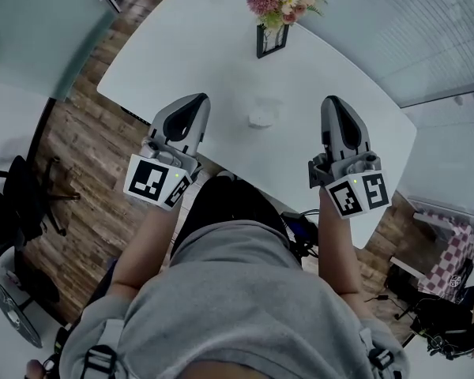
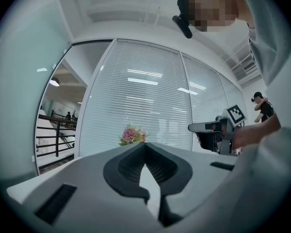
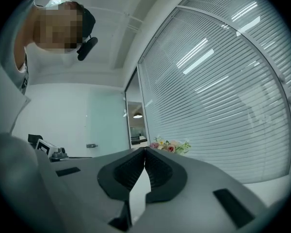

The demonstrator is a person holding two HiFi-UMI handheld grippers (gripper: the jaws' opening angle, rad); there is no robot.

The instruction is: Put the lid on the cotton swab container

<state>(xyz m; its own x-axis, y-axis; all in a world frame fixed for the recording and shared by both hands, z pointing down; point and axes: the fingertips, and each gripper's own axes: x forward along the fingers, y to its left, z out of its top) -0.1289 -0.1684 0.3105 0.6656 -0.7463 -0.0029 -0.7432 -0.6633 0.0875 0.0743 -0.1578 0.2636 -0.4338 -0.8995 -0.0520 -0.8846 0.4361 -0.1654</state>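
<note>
Left gripper [image 1: 196, 101] and right gripper [image 1: 332, 103], each with jaws pressed together on nothing, hover side by side over the near edge of a white counter [image 1: 182, 46], with the capping of a cotton swab container apparently not yet begun. Most of the counter is bare; it ends in a rounded corner over wood floor [image 1: 79, 156] at the left and in another corner at the right. A flower vase [image 1: 272, 39] stands toward the far edge. The cotton swab container [image 1: 261, 115], a small pale shape, sits between the two grippers and a little ahead of them, well apart from the vase. It is too small to tell whether its lid lies beside it or already on it. A sound start would likely be to open one gripper and steady the container while the other brings the lid down level. Room to reach looks ample on both sides; the near edge is the one to mind.
</note>
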